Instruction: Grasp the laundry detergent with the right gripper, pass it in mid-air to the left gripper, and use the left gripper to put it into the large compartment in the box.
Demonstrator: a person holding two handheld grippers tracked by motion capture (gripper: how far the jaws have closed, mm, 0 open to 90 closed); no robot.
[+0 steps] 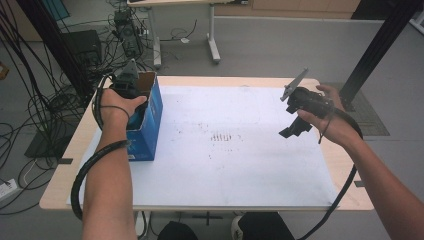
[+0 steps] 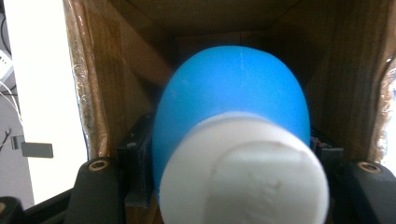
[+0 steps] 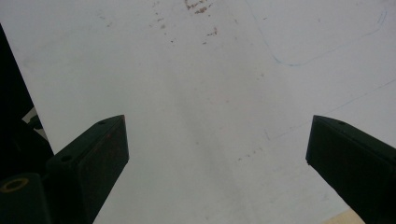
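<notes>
Left gripper is angled down with its jaws clamped tight, forearm reaching straight up the left side. Right gripper just hangs mid-air, tilted downward, jaws spread wide with nothing between.

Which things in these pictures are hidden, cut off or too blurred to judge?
- Left gripper, high view: jaws hidden inside the box, behind the hand.
- Blue bottle, left gripper view: its white cap is blurred and cut by the bottom edge; bottle's far end unseen.
- Right gripper, its own view: jaw bases cut off.

Blue bulb with white cap; blue box; black tools.
</notes>
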